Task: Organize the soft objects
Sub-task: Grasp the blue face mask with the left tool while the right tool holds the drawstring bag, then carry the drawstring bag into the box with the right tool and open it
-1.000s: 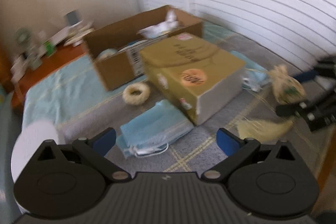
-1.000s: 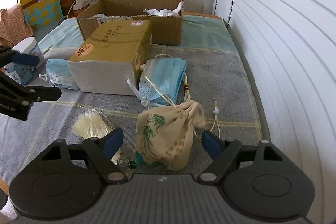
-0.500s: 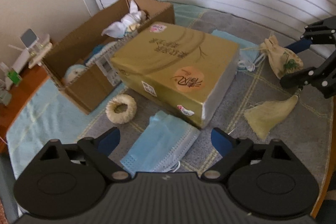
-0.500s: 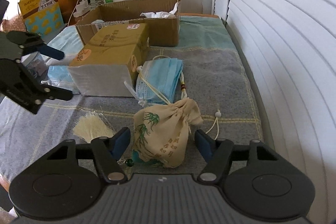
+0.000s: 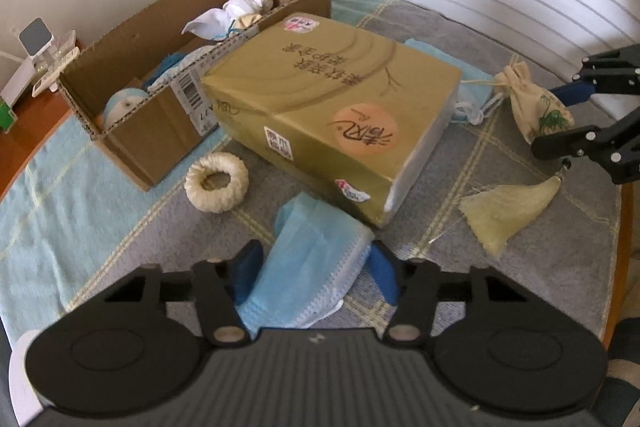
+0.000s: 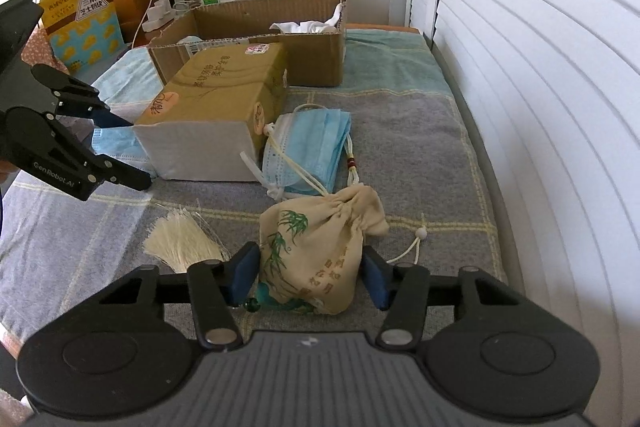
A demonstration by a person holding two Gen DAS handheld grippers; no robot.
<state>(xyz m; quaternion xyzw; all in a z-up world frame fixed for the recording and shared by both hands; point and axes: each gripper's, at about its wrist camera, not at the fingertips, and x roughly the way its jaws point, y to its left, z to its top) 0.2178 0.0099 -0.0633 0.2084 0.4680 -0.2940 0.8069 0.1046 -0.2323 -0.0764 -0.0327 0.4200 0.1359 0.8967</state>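
The left claw (image 5: pixel 314 273) is closing, its blue pads touching both sides of a stack of blue face masks (image 5: pixel 308 271) that lies on the grey checked blanket (image 5: pixel 520 267) of the bed. The right claw (image 6: pixel 310 273) is also closing, its pads against both sides of a beige drawstring pouch (image 6: pixel 320 259) printed with green bamboo. Just beside the pouch lies a pale tassel (image 6: pixel 184 243). Beyond it a second stack of masks (image 6: pixel 316 151) rests against a gold tissue pack (image 5: pixel 332 111). A cream woven ring (image 5: pixel 217 181) sits near an open cardboard box (image 5: pixel 152 143) holding white cloth (image 5: pixel 240 7).
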